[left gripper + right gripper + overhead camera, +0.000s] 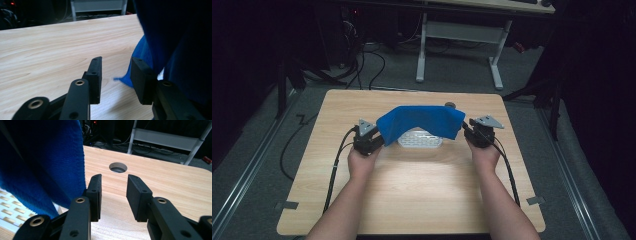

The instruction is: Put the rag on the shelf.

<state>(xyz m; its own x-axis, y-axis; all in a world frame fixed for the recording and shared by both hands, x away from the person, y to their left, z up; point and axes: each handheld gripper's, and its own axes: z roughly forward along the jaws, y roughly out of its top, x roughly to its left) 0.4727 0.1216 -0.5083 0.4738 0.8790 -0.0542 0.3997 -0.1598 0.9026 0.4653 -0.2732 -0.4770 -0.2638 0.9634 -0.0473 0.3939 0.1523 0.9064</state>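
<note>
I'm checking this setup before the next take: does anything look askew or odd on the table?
Yes. The blue cloth arches over the white slotted tray instead of lying flat, its left side lower than its right. Both the left claw and the right claw stand open beside its ends, with nothing between the jaws.

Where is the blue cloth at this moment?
In the high view the blue cloth arches over the white slotted tray at mid-table, between the left gripper and right gripper, whose jaws stand open beside its ends.
</note>
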